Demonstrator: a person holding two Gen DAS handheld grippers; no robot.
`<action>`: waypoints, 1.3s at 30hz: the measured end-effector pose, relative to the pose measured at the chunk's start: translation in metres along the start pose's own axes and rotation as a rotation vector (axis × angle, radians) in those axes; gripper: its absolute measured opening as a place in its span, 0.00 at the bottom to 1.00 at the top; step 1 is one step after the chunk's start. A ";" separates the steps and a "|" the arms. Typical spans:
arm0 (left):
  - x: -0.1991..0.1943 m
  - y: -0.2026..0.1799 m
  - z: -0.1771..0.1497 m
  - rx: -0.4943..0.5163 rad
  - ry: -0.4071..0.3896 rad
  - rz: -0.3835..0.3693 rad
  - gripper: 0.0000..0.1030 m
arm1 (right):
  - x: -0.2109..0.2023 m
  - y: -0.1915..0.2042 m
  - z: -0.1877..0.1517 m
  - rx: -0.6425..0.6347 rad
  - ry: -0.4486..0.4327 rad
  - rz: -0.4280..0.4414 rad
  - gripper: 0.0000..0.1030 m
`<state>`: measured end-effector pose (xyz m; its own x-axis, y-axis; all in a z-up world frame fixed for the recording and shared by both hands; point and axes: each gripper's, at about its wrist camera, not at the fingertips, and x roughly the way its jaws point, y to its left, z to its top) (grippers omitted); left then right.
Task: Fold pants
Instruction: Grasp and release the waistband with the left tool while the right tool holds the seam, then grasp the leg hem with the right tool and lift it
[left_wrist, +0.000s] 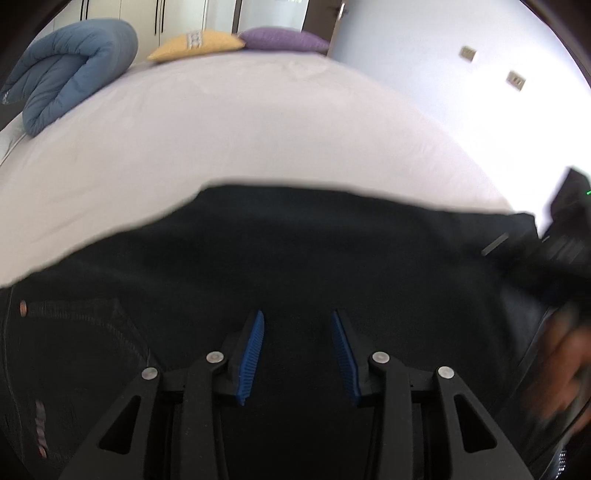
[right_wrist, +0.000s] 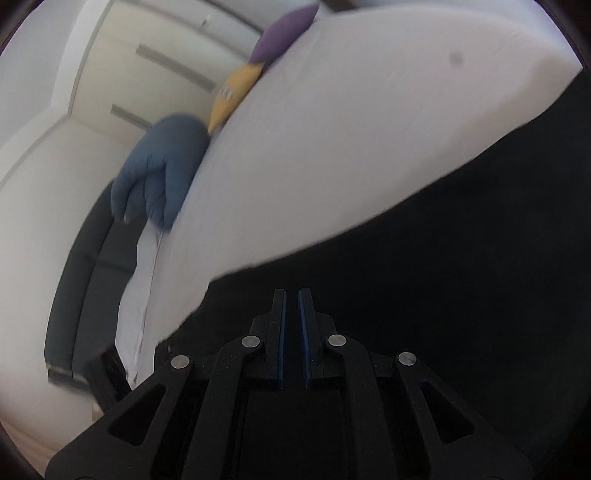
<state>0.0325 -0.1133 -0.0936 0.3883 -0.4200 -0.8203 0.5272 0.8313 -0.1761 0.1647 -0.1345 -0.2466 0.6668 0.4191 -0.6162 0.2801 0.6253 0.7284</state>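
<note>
1. Left wrist view: the bed (left_wrist: 258, 122), under a pale sheet, fills the space ahead of the left gripper (left_wrist: 297, 314) and runs up to the far wall.
2. The black pants (left_wrist: 295, 251) lie spread on the near part of the bed, directly under and ahead of both grippers; a copper rivet and stitched pocket seam show to the left of the left gripper. No brand or label on them can be read.
3. A folded blue duvet (left_wrist: 70, 70) sits far ahead to the left; a yellow pillow (left_wrist: 199, 44) and a purple pillow (left_wrist: 284, 38) lie at the far end. The yellow pillow's patterned patch is too small to read.
4. The left gripper hovers low over the pants, its blue-padded fingers spread apart with nothing between them.
5. The right gripper (right_wrist: 291, 295) is tilted, so the bed slants in its view. Its fingers are nearly together with a narrow slit; whether cloth is pinched there I cannot tell.
6. A blurred hand (left_wrist: 565, 373) shows at the right edge.
</note>
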 end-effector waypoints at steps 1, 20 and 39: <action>0.002 -0.001 0.005 0.002 -0.001 -0.011 0.40 | 0.020 0.007 -0.003 -0.008 0.045 0.013 0.08; 0.020 0.065 0.034 0.036 0.064 0.054 0.05 | -0.117 -0.176 0.083 0.271 -0.314 -0.194 0.00; -0.042 -0.023 -0.020 0.020 -0.031 -0.022 0.65 | -0.247 -0.219 -0.049 0.571 -0.452 0.006 0.76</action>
<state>-0.0108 -0.1077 -0.0660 0.3997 -0.4493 -0.7990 0.5503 0.8147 -0.1828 -0.0953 -0.3430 -0.2682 0.8549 0.0309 -0.5178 0.5101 0.1312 0.8501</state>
